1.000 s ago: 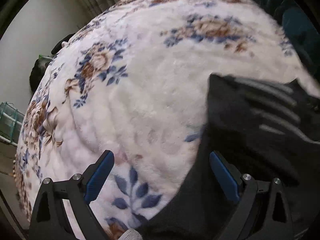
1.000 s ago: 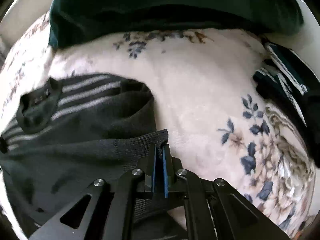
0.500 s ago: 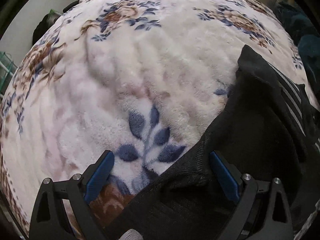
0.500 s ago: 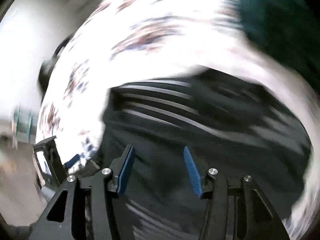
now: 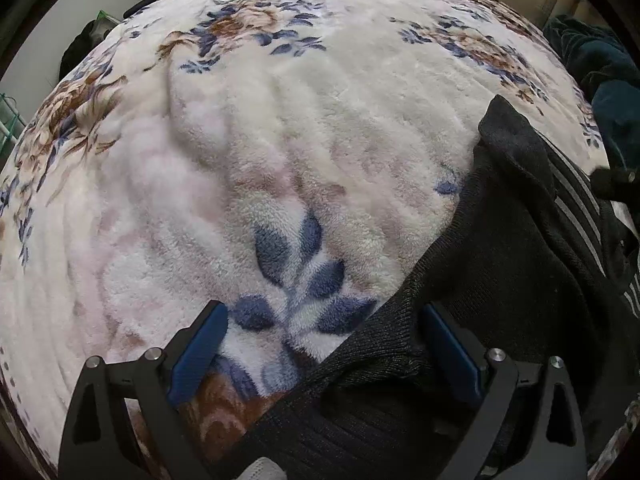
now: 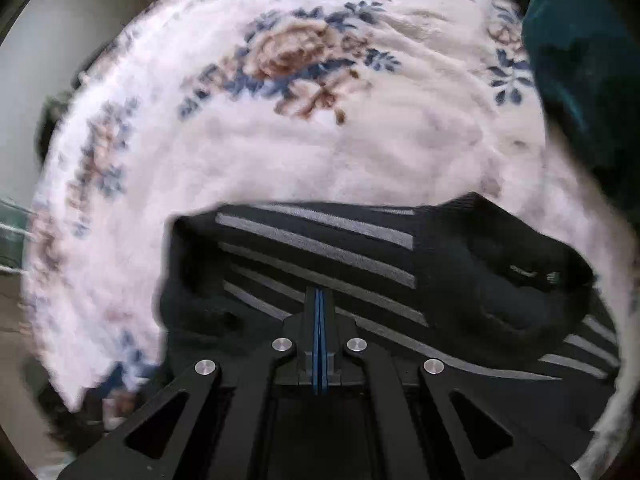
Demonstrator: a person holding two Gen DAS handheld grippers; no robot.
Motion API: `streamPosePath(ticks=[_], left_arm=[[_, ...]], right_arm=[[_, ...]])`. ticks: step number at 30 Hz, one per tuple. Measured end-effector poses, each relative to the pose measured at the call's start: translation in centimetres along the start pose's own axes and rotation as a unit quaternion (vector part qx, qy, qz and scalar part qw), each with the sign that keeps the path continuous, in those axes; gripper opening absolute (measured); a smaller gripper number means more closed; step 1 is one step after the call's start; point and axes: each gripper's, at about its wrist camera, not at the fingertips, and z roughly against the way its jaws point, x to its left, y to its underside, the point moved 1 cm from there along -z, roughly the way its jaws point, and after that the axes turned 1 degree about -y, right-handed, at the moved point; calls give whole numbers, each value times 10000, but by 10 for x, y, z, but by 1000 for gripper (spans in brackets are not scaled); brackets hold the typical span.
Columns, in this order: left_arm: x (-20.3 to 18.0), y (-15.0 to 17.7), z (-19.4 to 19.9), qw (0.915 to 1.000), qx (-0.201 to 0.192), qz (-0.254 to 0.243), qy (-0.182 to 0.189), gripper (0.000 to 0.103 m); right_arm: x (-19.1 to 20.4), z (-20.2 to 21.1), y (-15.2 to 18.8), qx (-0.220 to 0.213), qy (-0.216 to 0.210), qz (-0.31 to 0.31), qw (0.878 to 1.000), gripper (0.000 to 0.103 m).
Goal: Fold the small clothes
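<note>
The right gripper [image 6: 320,300] is seen closed, pad against pad, over a black sock [image 6: 400,264] with grey stripes — laid on a floral blanket [image 6: 280,128].

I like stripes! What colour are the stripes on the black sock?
Grey stripes on the black sock, clearest in the right wrist view.

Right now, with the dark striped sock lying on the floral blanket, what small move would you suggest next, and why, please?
Probably close the left gripper on the ribbed cuff of the black sock. Its jaws stand wide open with that cuff lying between them, unpinched, on the blanket. The right gripper has just shut, seemingly on nothing, over the striped part, so it offers no hold yet.
</note>
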Motion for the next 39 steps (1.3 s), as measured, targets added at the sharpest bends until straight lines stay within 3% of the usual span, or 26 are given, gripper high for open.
streamPosePath(ticks=[1,2,3,4,5,9,10,11,14,17,20,25,27,30,31,32,33,35,36,37,38,39], left_arm=[[0,0,0,10000,0,7,14,100],[1,0,0,10000,0,-1,17,100],[0,0,0,10000,-6,-13,13,100],[0,0,0,10000,-15,-29,3,100],[1,1,1,10000,-16,-36,-2,100],[0,0,0,10000,-29,-63,-3,100],[-1,-1,-1,10000,-32,-72,3,100],[-1,-2,-2,10000,-43,-79,19,100],[-1,0,-3,9999,-68,-129,27,100],[0,0,-2,9998,-106,-136,65,100],[0,1,-2,9998,-103,-155,71,100],[-1,0,-1,9998,-84,-195,26,100],[-2,-1,-1,9998,-77,-196,6,100],[-2,-1,-2,9998,-84,-203,12,100],[-2,-1,-1,9998,-83,-189,14,100],[-2,-2,-2,9998,-88,-169,11,100],[-2,-2,-2,9998,-86,-165,8,100],[-2,-2,-2,9998,-84,-176,7,100],[-2,-2,-2,9998,-86,-181,11,100],[-2,-2,-2,9998,-88,-189,18,100],[-1,-2,-3,9997,-87,-207,27,100],[-1,-2,-3,9997,-83,-217,33,100]], right_arm=[[5,1,0,97,-368,98,9992,2],[18,0,1,251,-568,401,9973,14],[34,0,4,302,-503,783,9952,24],[50,-2,5,255,-348,1234,9914,43],[69,-10,10,313,-220,1695,9848,47],[109,-47,17,608,375,2325,9700,43],[112,-50,18,484,484,2335,9700,28],[110,-48,17,437,466,2173,9740,19],[83,-37,12,257,91,1205,9923,9],[44,-20,5,-29,-44,276,9996,9],[20,-17,-5,-33,-105,-141,9998,9],[-13,-48,-22,585,-268,-1319,9892,9],[-12,-45,-26,559,-451,-1572,9850,18],[20,-26,-29,246,-440,-901,9947,35],[36,-21,-30,103,-343,-464,9983,48],[55,-18,-32,1,-53,122,9999,52],[73,-21,-33,-40,196,632,9978,52],[107,-38,-33,104,906,1817,9791,52],[112,-44,-33,110,1206,2148,9691,50],[120,-50,-35,12,1602,2454,9561,35],[122,-54,-41,-119,1627,2487,9547,14],[118,-54,-48,-154,1548,2259,9616,11]])
